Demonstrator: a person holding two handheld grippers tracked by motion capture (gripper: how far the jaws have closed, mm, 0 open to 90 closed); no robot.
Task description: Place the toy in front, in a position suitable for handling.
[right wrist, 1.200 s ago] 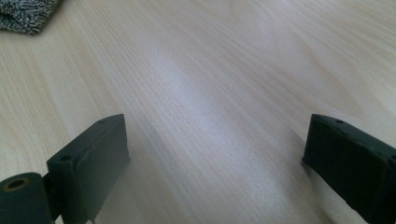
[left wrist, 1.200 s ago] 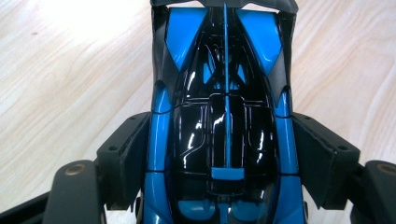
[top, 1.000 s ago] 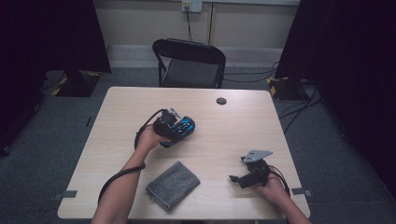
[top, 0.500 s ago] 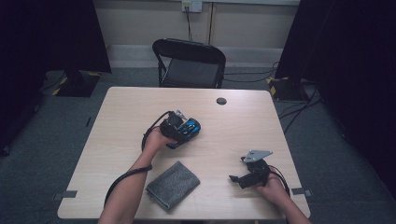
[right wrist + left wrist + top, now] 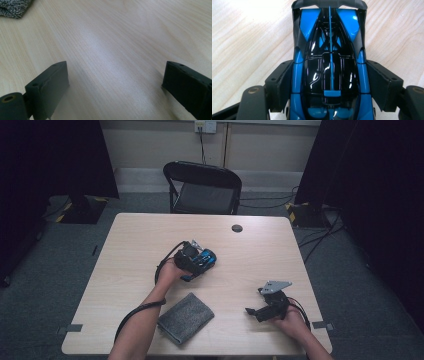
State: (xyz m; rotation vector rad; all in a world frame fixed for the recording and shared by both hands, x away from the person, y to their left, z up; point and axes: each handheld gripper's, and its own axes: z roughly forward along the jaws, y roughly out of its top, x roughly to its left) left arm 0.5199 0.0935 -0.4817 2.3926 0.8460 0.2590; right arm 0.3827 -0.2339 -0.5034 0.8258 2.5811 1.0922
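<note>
The left tool (image 5: pixel 329 97) grips the glossy blue-and-black toy car (image 5: pixel 329 62) by its flanks, the car's far end over the pale wooden surface (image 5: pixel 242 37). Keep the squeeze even and the car level. The right tool (image 5: pixel 115 82) rests gaping, nothing between its jaws.

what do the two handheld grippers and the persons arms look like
Both grippers are black. The left gripper has chunky, blocky matte jaws with small screw holes and round brass-coloured pivot pins; a black cable loops from it along the forearm. The right gripper carries a grey three-cornered plate on top and trails a black cable. The forearms show no sleeves.
</note>
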